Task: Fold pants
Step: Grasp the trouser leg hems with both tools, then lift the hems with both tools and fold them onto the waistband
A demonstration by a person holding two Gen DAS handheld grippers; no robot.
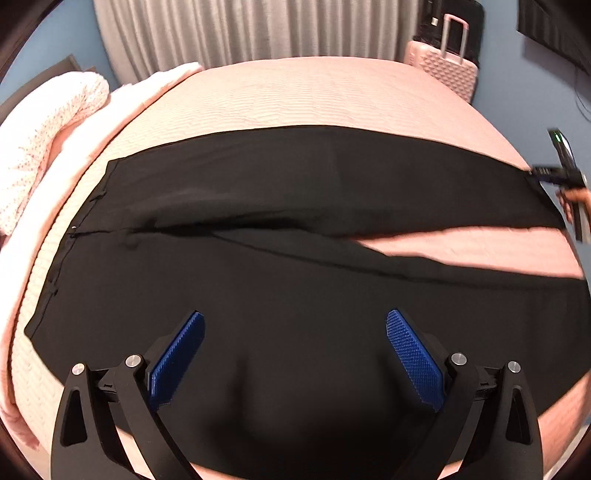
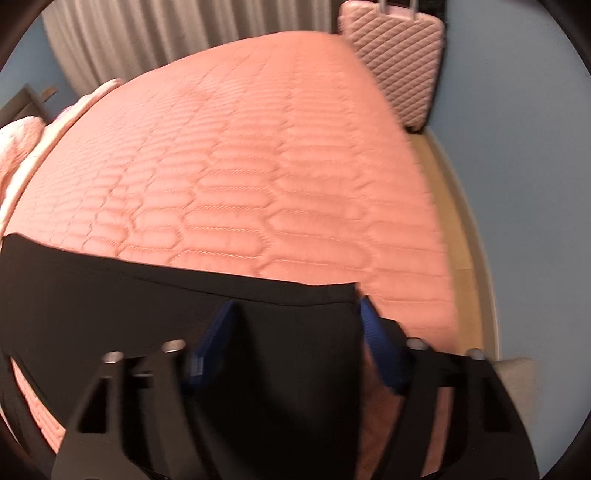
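Note:
Black pants (image 1: 258,258) lie spread flat across a pink quilted bed (image 1: 295,96), waistband to the left, the two legs running right with a wedge of bedspread between them. My left gripper (image 1: 295,332) is open and empty, hovering over the near leg. My right gripper (image 2: 295,314) is open over the hem end of the far leg (image 2: 184,295), its blue fingers (image 2: 373,325) straddling the hem corner. It also shows at the right edge of the left wrist view (image 1: 561,177), at the far leg's end.
A pink-and-white blanket (image 1: 44,129) is bunched at the bed's left. A pink suitcase (image 2: 399,59) stands by the blue wall past the bed's far right corner. Grey curtains (image 1: 240,29) hang behind. Wooden floor (image 2: 454,229) runs along the bed's right side.

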